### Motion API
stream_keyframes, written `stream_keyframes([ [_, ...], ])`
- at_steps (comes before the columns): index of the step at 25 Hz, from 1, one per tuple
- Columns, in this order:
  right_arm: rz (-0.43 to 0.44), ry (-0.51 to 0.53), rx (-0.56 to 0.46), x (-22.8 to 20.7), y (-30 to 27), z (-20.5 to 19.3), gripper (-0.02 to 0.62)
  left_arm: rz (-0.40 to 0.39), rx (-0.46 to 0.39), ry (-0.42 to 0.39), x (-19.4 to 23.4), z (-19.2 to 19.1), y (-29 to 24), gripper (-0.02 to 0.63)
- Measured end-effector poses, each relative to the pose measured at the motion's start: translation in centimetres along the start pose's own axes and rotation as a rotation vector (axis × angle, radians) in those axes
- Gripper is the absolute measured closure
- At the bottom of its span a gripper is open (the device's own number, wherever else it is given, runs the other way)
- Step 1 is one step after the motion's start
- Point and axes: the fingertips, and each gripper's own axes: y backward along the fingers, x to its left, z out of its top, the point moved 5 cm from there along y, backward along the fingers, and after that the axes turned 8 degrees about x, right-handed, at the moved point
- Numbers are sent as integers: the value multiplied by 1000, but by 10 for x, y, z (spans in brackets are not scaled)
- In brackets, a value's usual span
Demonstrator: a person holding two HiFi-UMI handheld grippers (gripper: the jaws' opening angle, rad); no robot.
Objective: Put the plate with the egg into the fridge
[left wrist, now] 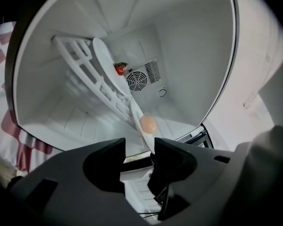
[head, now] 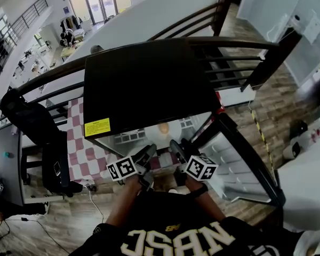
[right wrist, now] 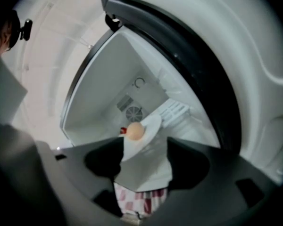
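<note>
Open fridge (left wrist: pixel 193 55), plate (right wrist: pixel 151 125) with egg (right wrist: pixel 135 131) inside; left claw (left wrist: pixel 139 146) and right claw (right wrist: pixel 145 147) both gape about its rim. Withdraw straight back; avoid nudging the plate.

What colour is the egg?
Pale orange; the egg shows best in the left gripper view.

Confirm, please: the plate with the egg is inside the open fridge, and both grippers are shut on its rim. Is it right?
Not fully. The plate with the egg is inside the open fridge, but the left gripper and the right gripper are open: each gripper view shows its jaws apart, not clamped on the rim.
</note>
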Motion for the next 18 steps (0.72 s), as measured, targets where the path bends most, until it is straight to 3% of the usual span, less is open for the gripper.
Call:
stream_keyframes([
  [5,-52,185,6,9,6,-4,316,85,13,-161,1,-5,6,413],
  [13,-158,446,-2,18,16,-15,318,239,-31,-646,-16,-12,15,413],
  [18,-182,563,1,26,16,-26,319,294,-93,-840,-23,-16,17,413],
])
